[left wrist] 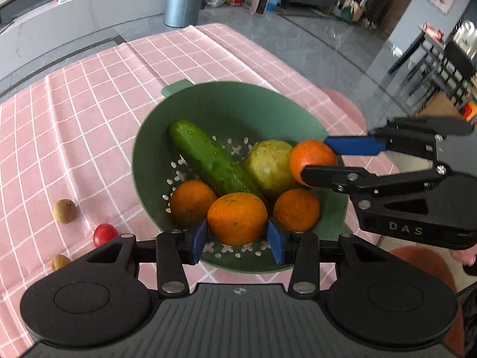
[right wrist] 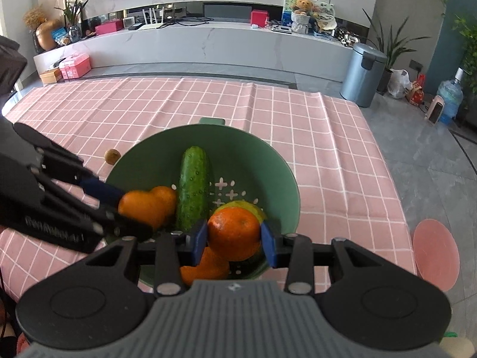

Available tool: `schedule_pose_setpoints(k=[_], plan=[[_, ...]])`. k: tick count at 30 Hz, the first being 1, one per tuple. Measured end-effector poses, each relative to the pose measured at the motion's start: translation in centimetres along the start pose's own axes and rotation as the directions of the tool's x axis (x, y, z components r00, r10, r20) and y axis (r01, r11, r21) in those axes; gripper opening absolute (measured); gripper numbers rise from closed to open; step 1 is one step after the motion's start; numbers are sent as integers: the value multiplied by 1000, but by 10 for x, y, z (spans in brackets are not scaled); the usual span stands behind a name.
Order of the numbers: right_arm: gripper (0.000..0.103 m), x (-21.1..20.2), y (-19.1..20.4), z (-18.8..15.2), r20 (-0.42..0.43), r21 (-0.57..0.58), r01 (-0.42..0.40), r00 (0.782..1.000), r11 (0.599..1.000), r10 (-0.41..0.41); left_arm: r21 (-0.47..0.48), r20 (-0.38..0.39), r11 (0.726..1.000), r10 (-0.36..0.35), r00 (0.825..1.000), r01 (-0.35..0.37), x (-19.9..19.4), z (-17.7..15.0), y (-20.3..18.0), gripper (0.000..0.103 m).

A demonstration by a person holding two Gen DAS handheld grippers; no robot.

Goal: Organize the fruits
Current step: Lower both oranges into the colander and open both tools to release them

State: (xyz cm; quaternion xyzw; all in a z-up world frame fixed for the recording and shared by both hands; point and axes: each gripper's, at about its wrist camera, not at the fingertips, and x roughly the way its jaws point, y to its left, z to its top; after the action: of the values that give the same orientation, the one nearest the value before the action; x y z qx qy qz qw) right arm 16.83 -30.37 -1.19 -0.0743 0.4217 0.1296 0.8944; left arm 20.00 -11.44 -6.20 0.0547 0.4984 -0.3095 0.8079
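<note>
Green colander (left wrist: pixel 298 110): centre of frame, on the counter's pink checked cloth (left wrist: pixel 89 104). Contents: cucumber (left wrist: pixel 208 161), yellow-green fruit (left wrist: pixel 268 164), two loose oranges (left wrist: pixel 192 201).

Left gripper (left wrist: pixel 237 237): lower centre of its own view, blue fingers (left wrist: pixel 198 240) pinching an orange (left wrist: pixel 237 217).

Right gripper (right wrist: pixel 234 238): lower centre of its own view, fingers pinching another orange (right wrist: pixel 234 232) over the colander's near rim.

On cloth, lower left of left view: red tomato (left wrist: pixel 104 234), two small brown fruits (left wrist: pixel 64 211).
</note>
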Motion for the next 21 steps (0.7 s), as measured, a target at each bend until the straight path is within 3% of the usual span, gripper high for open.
schedule_pose_setpoints(k=[8,15,21], plan=[[36,7,1,-1,-19,-5,-6,1000,1000,6,73,-9,995,68,998,-67,8,1,-10,50],[36,7,4,1,-18,-28,3,1000,1000,-3,61,18,996,64,998,-65,2,1,-8,60],[36,11,6,11,-10,-51,12,1000,999,-13,31,73,996,85,994,-87,-17,5,-1,61]])
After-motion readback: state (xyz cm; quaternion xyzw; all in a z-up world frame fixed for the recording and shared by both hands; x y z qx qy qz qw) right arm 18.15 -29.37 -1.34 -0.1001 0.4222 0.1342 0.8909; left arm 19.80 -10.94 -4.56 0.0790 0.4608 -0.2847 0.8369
